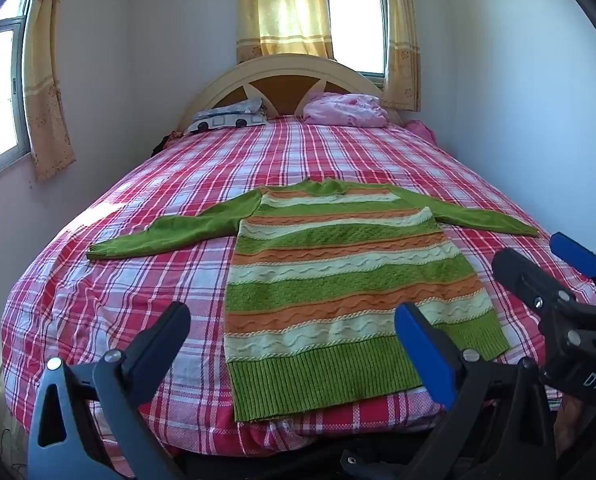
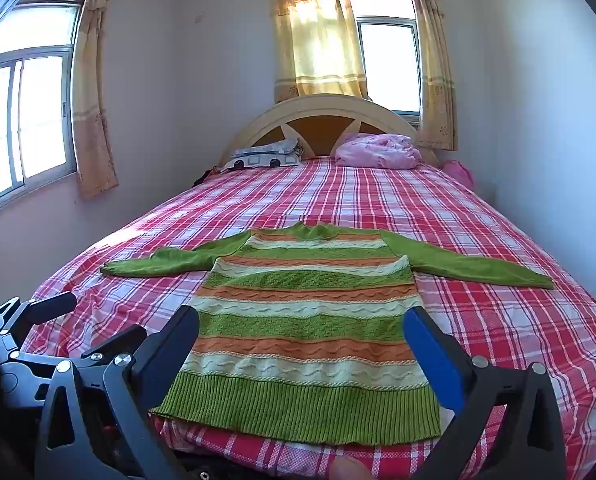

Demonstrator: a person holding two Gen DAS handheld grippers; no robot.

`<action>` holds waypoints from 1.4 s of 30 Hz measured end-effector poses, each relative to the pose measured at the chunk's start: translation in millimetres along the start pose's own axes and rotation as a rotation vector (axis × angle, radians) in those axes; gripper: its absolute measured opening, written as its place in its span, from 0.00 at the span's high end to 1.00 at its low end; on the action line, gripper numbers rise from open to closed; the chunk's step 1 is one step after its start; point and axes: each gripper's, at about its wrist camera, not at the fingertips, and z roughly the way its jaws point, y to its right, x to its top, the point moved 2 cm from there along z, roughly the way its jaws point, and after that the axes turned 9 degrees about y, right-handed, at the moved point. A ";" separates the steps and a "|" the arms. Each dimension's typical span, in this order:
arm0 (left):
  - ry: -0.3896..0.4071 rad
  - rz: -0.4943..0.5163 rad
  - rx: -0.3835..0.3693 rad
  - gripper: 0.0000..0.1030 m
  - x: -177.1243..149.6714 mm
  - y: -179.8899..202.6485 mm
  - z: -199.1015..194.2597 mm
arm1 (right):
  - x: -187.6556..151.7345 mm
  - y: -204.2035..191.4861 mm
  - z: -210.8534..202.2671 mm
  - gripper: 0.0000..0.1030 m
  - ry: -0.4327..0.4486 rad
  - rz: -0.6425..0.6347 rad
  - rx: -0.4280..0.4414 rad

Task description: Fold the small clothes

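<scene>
One green, orange and cream striped knit sweater [image 1: 338, 280] lies flat on the near part of the red plaid bed sheet [image 1: 137, 280], both sleeves spread. Two grippers, left gripper [image 1: 293, 332] and right gripper [image 2: 302, 344], hover wide apart-jawed over its hem, holding nothing. Two pillows lie far off: one patterned pillow [image 1: 229, 118], one pink pillow [image 1: 346, 110].

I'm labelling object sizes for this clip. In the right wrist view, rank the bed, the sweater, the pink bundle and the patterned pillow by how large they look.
1. Bed
2. Sweater
3. Pink bundle and patterned pillow: they look about alike, the bundle perhaps slightly bigger; both lie far from the camera, so I won't rank them.
</scene>
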 end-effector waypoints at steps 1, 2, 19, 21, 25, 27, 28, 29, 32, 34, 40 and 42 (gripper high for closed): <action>-0.001 -0.002 0.006 0.00 0.0 -0.3 0.0 | 0.5 0.2 0.2 0.01 -0.001 0.003 -0.001; -0.002 -0.005 0.012 0.00 0.0 -0.7 0.1 | 1.3 0.1 0.3 0.01 -0.001 0.006 -0.001; -0.010 -0.074 0.052 0.00 1.1 -21.3 3.9 | -5.1 -1.6 -0.1 0.01 0.004 -0.001 -0.016; -0.011 -0.078 0.051 0.00 1.6 -22.9 4.2 | -5.5 -2.1 0.6 0.01 0.002 -0.001 -0.017; -0.010 -0.080 0.057 0.00 1.5 -25.1 4.9 | -7.8 -2.4 0.8 0.01 -0.004 0.001 -0.019; -0.008 -0.082 0.061 0.00 2.2 -27.0 5.0 | -7.8 -2.6 0.4 0.01 -0.003 0.001 -0.021; -0.007 -0.085 0.062 0.00 2.7 -27.5 4.6 | -7.7 -2.1 0.5 0.01 -0.002 0.001 -0.022; -0.005 -0.089 0.064 0.00 3.2 -28.4 4.3 | -7.6 -1.8 0.2 0.01 0.000 0.002 -0.022; 0.001 -0.092 0.065 0.00 5.1 -28.7 3.8 | -7.7 -1.4 0.2 0.01 -0.001 0.003 -0.021; 0.003 -0.090 0.066 0.00 5.1 -29.0 3.3 | -8.0 -1.8 0.2 0.01 -0.004 0.002 -0.021; 0.001 -0.091 0.064 0.00 5.2 -29.9 3.4 | -7.4 -1.8 1.6 0.01 -0.007 0.002 -0.019; 0.000 -0.090 0.063 0.00 5.2 -29.8 3.2 | -7.7 -1.9 1.4 0.01 -0.007 0.002 -0.019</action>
